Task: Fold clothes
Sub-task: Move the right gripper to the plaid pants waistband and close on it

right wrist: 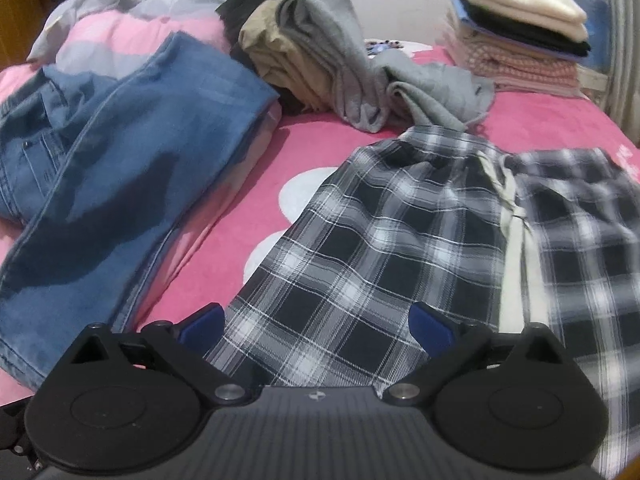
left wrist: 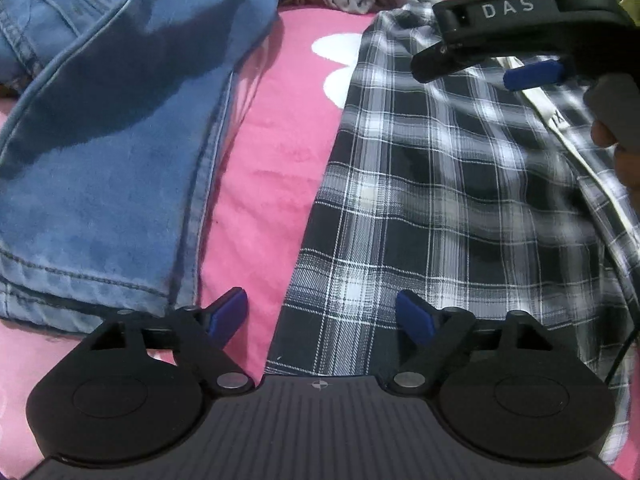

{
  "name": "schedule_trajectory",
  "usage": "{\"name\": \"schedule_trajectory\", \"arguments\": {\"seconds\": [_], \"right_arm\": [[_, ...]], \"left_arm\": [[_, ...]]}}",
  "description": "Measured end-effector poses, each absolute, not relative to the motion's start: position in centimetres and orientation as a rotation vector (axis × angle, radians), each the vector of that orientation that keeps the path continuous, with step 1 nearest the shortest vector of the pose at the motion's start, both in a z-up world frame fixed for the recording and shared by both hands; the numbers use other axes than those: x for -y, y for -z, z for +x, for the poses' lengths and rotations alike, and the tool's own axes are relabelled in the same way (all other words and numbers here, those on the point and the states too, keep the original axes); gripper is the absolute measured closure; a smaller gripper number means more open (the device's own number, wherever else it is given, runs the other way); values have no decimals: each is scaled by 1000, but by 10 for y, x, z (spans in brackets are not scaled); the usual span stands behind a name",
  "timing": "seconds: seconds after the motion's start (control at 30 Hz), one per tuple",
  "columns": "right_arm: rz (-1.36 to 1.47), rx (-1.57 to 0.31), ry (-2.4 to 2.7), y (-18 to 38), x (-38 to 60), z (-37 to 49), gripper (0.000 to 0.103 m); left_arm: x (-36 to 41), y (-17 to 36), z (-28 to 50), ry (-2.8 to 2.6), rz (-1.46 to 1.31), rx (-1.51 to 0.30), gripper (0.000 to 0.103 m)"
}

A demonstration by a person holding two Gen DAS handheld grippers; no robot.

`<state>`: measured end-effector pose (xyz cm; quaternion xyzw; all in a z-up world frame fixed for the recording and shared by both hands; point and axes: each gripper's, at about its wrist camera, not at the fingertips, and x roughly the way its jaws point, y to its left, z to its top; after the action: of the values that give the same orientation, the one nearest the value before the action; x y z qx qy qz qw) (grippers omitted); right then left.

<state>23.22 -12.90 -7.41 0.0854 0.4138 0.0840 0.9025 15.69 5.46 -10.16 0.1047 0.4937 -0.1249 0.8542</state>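
Note:
A black-and-white plaid garment (left wrist: 440,208) (right wrist: 380,232) lies spread on the pink bedspread (left wrist: 260,168). My left gripper (left wrist: 322,314) is open low over the garment's near left edge; that edge runs between the fingers, with the left pad over the pink cover and the right pad over plaid. My right gripper (right wrist: 316,324) is open just above the garment's near part, nothing pinched. In the left wrist view one of its fingers (left wrist: 440,60) hangs over the garment's far right part, a hand (left wrist: 624,152) behind it.
Blue jeans (left wrist: 112,140) (right wrist: 100,184) lie to the left of the plaid garment. Behind it sits a loose heap of grey and tan clothes (right wrist: 320,60). A folded stack (right wrist: 516,28) stands at the back right. A pink strip separates jeans and plaid.

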Motion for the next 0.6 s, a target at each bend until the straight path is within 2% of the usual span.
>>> {"name": "schedule_trajectory", "arguments": {"seconds": [0.43,0.6], "right_arm": [[150,-864,-196,83,122,249,9],[149,-861,-204,84,124,250,19]], "left_arm": [[-48,104,164,247,191,-1049,25],[-56,97,154,281,149,-1021,36]]}}
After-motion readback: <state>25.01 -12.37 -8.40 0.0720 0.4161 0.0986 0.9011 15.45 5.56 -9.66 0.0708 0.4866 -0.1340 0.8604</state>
